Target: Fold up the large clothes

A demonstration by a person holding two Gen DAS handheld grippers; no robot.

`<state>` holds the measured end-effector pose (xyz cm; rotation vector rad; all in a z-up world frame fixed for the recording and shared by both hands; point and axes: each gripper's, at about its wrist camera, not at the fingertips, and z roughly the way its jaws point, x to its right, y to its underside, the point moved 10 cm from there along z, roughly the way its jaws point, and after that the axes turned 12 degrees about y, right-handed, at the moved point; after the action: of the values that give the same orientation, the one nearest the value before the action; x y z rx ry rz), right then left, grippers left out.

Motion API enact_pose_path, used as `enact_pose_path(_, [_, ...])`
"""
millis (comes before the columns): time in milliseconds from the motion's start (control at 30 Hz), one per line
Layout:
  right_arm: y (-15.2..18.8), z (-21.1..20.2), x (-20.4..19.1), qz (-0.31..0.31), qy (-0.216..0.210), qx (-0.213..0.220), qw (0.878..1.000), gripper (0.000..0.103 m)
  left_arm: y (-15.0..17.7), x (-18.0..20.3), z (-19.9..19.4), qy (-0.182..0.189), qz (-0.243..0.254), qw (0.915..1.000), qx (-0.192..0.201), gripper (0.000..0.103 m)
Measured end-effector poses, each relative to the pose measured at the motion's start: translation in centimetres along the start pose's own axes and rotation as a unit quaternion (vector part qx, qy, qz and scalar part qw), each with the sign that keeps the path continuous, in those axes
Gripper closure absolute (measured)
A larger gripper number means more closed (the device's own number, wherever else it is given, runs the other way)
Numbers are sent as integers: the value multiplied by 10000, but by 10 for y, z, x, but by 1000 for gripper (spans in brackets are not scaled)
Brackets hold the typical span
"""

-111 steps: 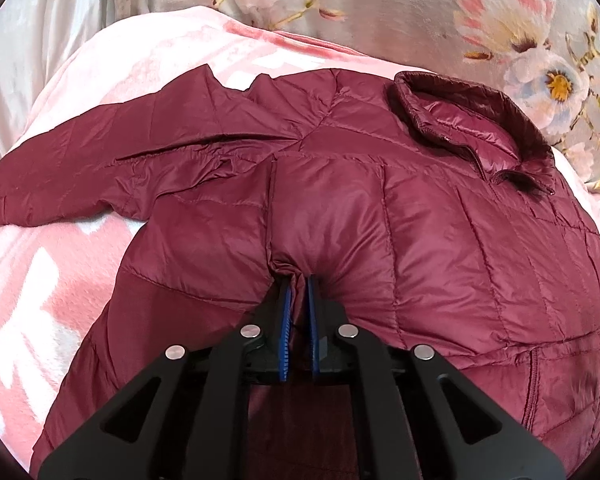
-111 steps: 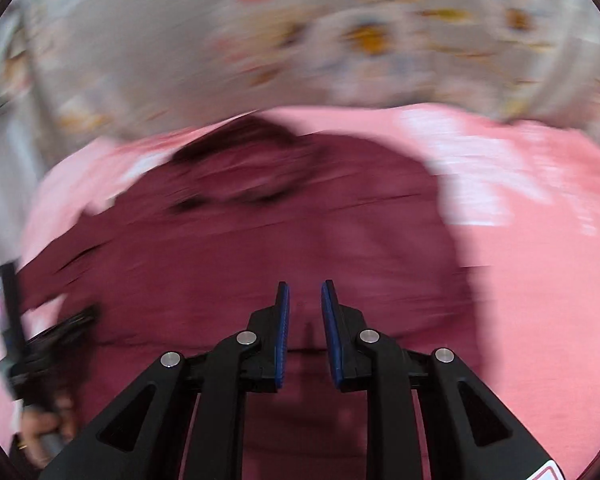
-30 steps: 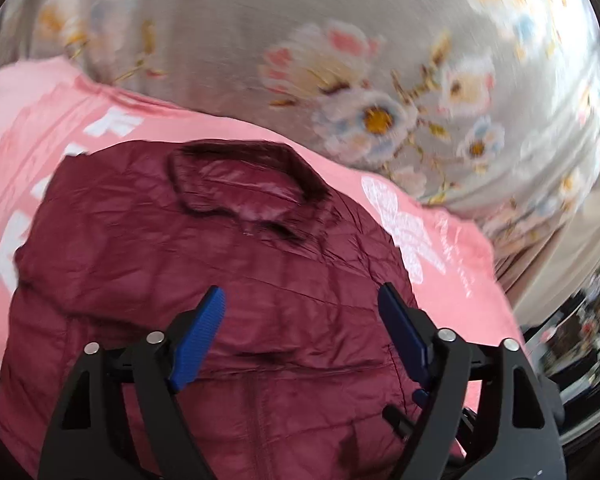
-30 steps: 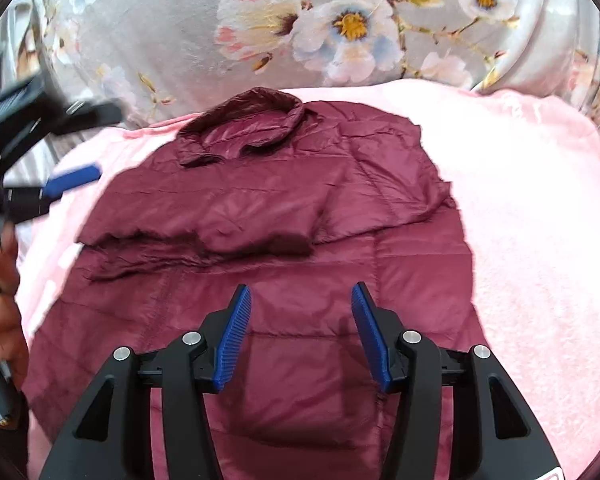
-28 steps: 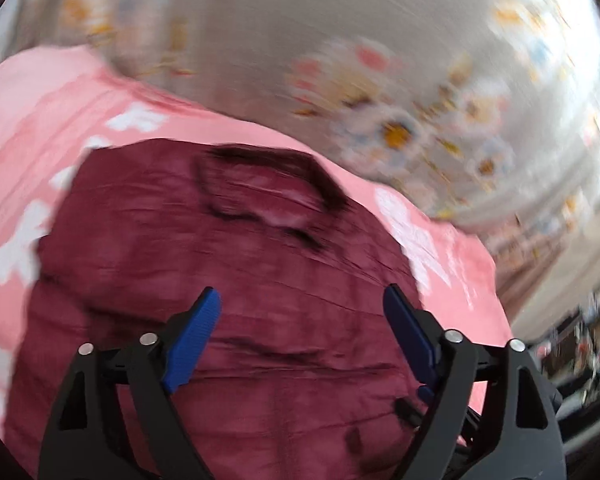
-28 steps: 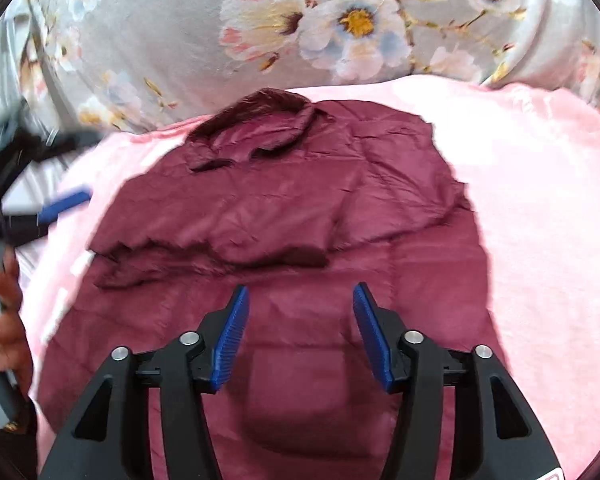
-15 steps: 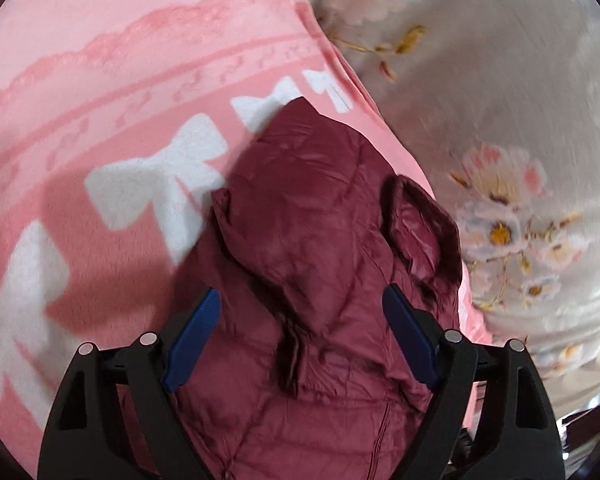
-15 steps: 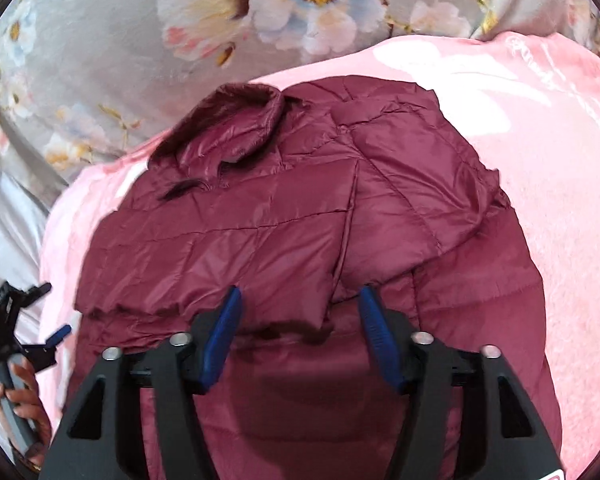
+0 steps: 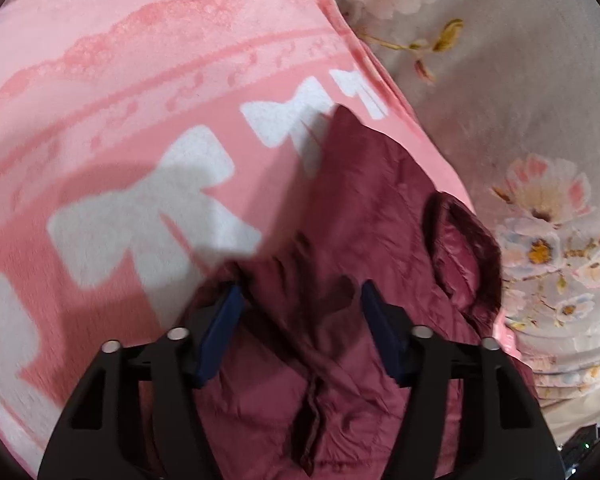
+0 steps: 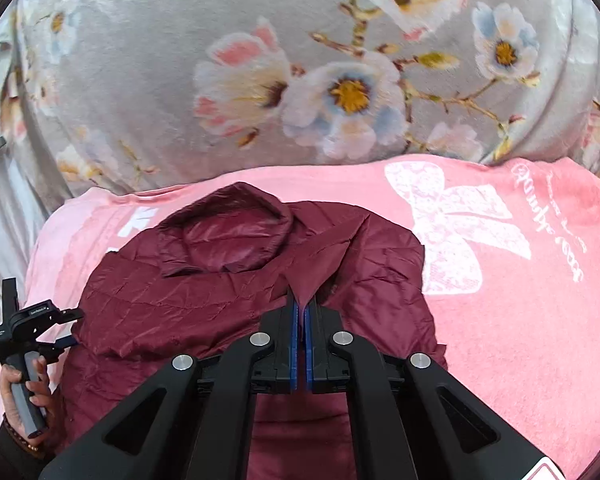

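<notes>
A maroon quilted jacket [image 10: 204,292] lies on the bed, sleeves folded in, collar [image 10: 228,240] at the far end. My right gripper [image 10: 302,304] is shut on a fold of the jacket near its right shoulder, and the cloth rises to a small peak at the tips. In the left wrist view the jacket [image 9: 364,208] runs up and right. My left gripper [image 9: 298,308] straddles bunched cloth at the jacket's left edge. Its jaws are closing with fabric between them; the pads do not clearly press. The right wrist view shows the left gripper [image 10: 66,338] held by a hand [image 10: 20,392].
A pink blanket [image 9: 140,80] with white bows covers the bed under the jacket and spreads wide to the right [image 10: 520,300]. A grey floral blanket [image 10: 300,80] rises behind the collar end. Grey cloth hangs at the far left.
The right gripper has moved up the jacket and shut on a fold of it. The left gripper swung down to the jacket's left edge, and its jaws have narrowed around the cloth.
</notes>
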<state>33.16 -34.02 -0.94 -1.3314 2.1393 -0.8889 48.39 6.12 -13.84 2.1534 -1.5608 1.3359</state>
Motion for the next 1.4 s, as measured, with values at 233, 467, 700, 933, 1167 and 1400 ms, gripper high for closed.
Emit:
enact_pose_path(233, [16,22,17,10,97,-267,9996,102,-9,-7,-8,-583,349,9975,178,98])
enact_pose_path(467, [60,50,22,-27,114,-767,9970,102,-10,-23,-25,-671,135,9969,395,100])
enact_pose_path(700, [106,74,21,-110,85,-1144,9933,102,4,-37,-15,-908,387,9944,384,100])
enact_pose_path(933, [101,52,39,176,119,-1143,9932,92,14,-19,-36,-1311,1124,9846,280,97])
enact_pose_path(1167, [53,3,22,262,73,-555,9981,87,16,77,-68,-1015,2147,9701,498,77])
enact_pose_path(1400, [53,35,-77,-302,-549,-928,9937,87,71,134,23,-771,2467,9651,-413,64])
